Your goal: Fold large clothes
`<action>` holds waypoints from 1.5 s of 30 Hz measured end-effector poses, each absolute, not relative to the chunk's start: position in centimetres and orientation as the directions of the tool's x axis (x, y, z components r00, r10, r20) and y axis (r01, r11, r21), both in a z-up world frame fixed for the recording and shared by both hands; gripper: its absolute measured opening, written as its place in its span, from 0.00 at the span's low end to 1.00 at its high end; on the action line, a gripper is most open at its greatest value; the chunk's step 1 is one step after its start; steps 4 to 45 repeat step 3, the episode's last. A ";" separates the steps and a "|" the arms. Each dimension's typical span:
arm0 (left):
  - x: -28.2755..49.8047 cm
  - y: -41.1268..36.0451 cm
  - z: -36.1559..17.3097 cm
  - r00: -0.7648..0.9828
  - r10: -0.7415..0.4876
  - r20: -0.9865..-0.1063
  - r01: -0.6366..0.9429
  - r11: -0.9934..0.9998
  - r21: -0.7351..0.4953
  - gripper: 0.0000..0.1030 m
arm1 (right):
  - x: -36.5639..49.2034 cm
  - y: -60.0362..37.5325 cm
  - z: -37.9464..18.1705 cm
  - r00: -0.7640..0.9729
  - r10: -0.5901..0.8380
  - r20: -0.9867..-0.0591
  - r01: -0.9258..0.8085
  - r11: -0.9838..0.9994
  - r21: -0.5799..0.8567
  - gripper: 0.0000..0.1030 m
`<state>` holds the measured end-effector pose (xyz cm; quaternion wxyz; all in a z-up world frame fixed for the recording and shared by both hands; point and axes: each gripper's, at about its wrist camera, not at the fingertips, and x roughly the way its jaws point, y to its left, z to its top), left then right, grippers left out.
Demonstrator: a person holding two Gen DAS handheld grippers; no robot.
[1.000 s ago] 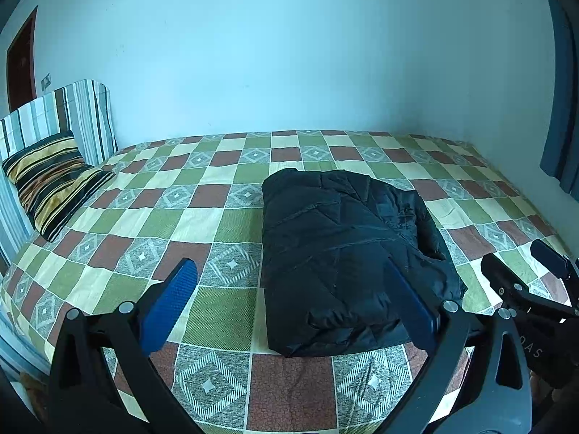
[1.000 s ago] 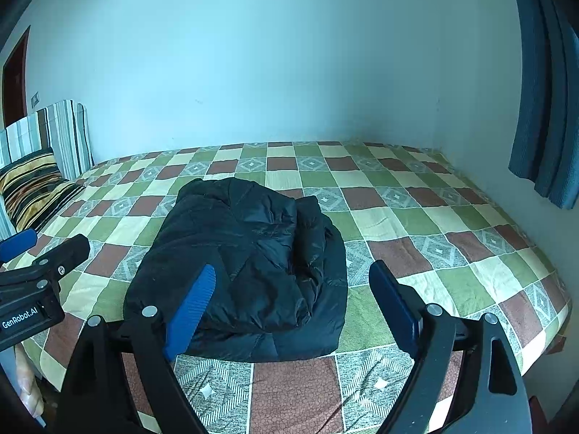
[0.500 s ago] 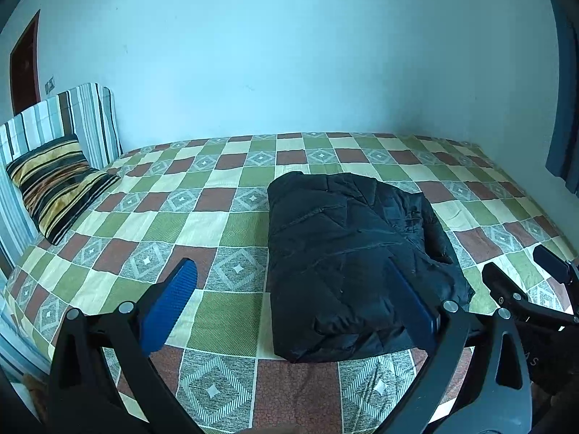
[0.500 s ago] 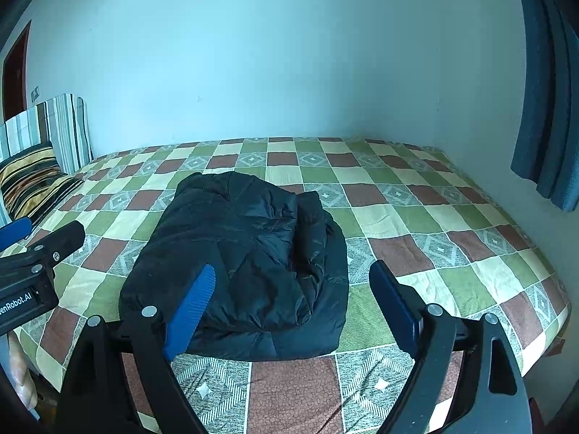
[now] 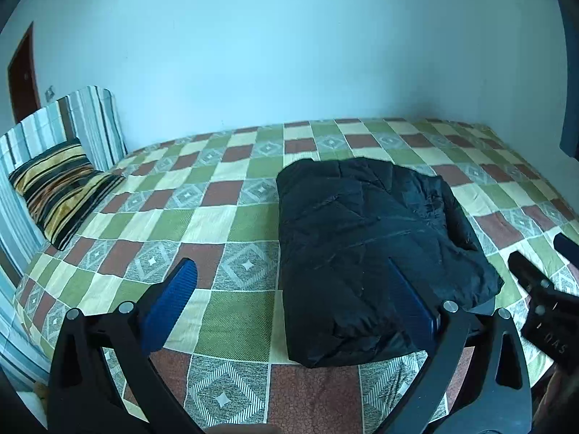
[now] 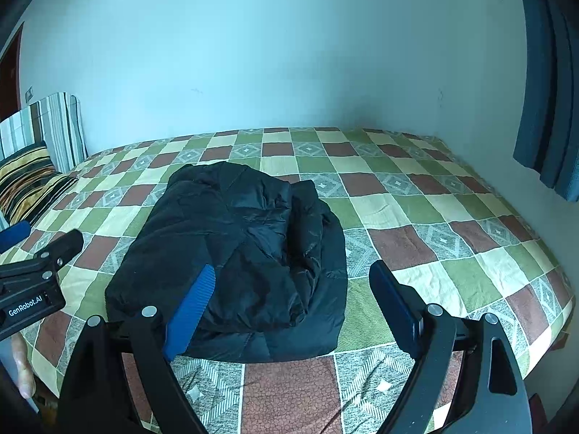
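Here, a striped pillow (image 5: 61, 191) is seen far left on the checked bedspread (image 5: 224, 217). The left gripper (image 5: 289, 303) is held spread, grasping nothing. The folded black jacket (image 6: 239, 253) is laid mid-bed. The right gripper (image 6: 293, 296) is likewise spread, empty.

left gripper (image 6: 39, 275) body, right wrist view: showing white lettering "GenRobot.AI" on its black side | right gripper (image 5: 550, 311) body, left wrist view: showing pale letters reading roughly "DAS", partly cut off at the frame edge and running tilted | elsewhere: nothing readable showing
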<state>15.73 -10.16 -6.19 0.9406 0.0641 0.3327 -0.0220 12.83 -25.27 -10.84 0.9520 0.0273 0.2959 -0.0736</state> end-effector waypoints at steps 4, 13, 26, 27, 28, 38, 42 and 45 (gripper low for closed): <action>17.4 -8.9 -7.6 0.744 0.026 -0.668 0.061 0.992 0.107 0.98 | 13.7 -26.8 -11.5 0.802 -0.144 -0.580 0.183 0.983 0.008 0.83; 17.4 -8.9 -7.6 0.744 0.026 -0.668 0.061 0.992 0.107 0.98 | 13.7 -26.8 -11.5 0.802 -0.144 -0.580 0.183 0.983 0.008 0.83; 17.4 -8.9 -7.6 0.744 0.026 -0.668 0.061 0.992 0.107 0.98 | 13.7 -26.8 -11.5 0.802 -0.144 -0.580 0.183 0.983 0.008 0.83; 17.4 -8.9 -7.6 0.744 0.026 -0.668 0.061 0.992 0.107 0.98 | 13.7 -26.8 -11.5 0.802 -0.144 -0.580 0.183 0.983 0.008 0.83; 17.4 -8.9 -7.6 0.744 0.026 -0.668 0.061 0.992 0.107 0.98 | 13.7 -26.8 -11.5 0.802 -0.144 -0.580 0.183 0.983 0.008 0.83; 17.4 -8.9 -7.6 0.744 0.026 -0.668 0.061 0.992 0.107 0.98 | 13.7 -26.8 -11.5 0.802 -0.144 -0.580 0.183 0.983 0.008 0.83; 17.4 -8.9 -7.6 0.744 0.026 -0.668 0.061 0.992 0.107 0.98 | 13.7 -26.8 -11.5 0.802 -0.144 -0.580 0.183 0.983 0.008 0.83; 17.4 -8.9 -7.6 0.744 0.026 -0.668 0.061 0.992 0.107 0.98 | 13.7 -26.8 -11.5 0.802 -0.144 -0.580 0.183 0.983 0.008 0.83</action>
